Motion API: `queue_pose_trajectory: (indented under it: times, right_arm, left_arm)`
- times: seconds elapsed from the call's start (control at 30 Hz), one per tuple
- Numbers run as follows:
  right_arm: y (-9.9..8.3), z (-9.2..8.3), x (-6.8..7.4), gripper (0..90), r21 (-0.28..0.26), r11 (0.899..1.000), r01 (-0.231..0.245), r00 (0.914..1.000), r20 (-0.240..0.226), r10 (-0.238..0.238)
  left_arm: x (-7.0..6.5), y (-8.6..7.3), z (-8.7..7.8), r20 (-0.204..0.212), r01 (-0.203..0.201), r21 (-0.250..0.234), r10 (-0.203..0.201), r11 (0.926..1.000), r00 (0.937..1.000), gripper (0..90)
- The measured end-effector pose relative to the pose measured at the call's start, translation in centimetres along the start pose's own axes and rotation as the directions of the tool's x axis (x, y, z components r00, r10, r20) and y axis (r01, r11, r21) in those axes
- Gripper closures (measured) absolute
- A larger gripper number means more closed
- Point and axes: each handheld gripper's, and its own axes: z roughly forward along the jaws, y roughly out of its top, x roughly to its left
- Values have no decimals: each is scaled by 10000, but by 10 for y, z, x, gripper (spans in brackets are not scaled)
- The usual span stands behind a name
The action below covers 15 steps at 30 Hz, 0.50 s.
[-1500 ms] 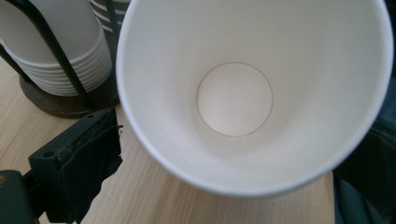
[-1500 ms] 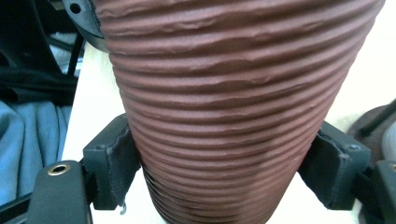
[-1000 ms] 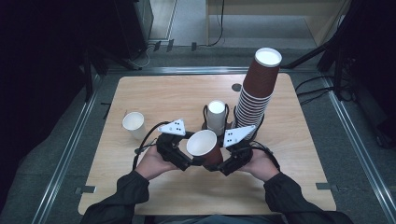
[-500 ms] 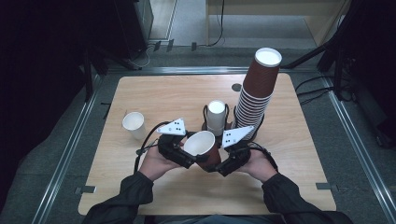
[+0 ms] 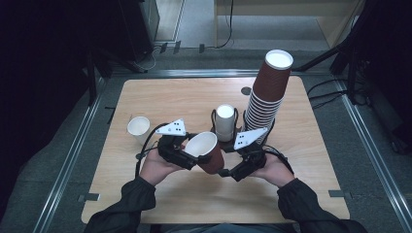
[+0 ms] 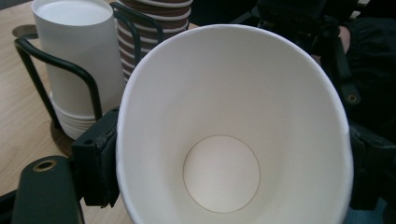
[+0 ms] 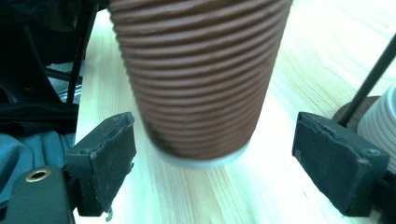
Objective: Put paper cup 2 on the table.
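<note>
A brown ribbed paper cup [image 5: 208, 151] with a white inside is held tilted above the table between both hands. My left gripper [image 5: 194, 156] is shut on its rim. Its jaws have just been closing, and in the left gripper view the cup [image 6: 233, 116] mouth is squeezed oval between the pads [image 6: 100, 158]. My right gripper [image 5: 226, 170] stands open around the cup's base [image 7: 201, 79]. Its jaws have just been opening, and a gap shows on each side of the cup between the pads [image 7: 112, 158].
A short stack of white cups [image 5: 225, 121] sits in a black wire holder just behind the hands. A tall stack of brown cups [image 5: 269, 92] rises to its right. A single white cup [image 5: 139, 127] stands at the left on the wooden table [image 5: 170, 97].
The cup's mouth has gone from round to slightly oval and tipped a little toward the left hand. Both hands stay in nearly the same place.
</note>
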Motion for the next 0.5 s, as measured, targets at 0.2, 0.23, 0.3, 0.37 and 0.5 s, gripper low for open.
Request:
queue_pose_trajectory:
  times: [0.2, 0.23, 0.3, 0.37, 0.5]
  right_arm:
    - [-1, -5, 3, 139, 256, 9997, 3, 9993, 366, -13]
    - [-1, -5, 3, 139, 284, 9996, 48, 9991, 412, -60]
    - [-2, -6, 4, 139, 315, 9995, 61, 9987, 510, -77]
    - [-3, -10, 3, 142, 363, 9993, -41, 9976, 686, 16]
    - [-5, -13, 2, 143, 292, 9996, -66, 9968, 803, 42]
  left_arm:
    - [4, -3, 0, -71, 11, 444, -8, 9990, 10000, 135]
    - [5, -4, 1, -101, 23, 690, -16, 9976, 9999, 134]
    - [6, -5, 1, -138, 18, 846, -7, 9964, 9999, 134]
    - [6, -7, 0, -362, -82, 985, 118, 9951, 9993, 133]
    - [8, -10, -2, -426, -38, 1184, 89, 9930, 9991, 129]
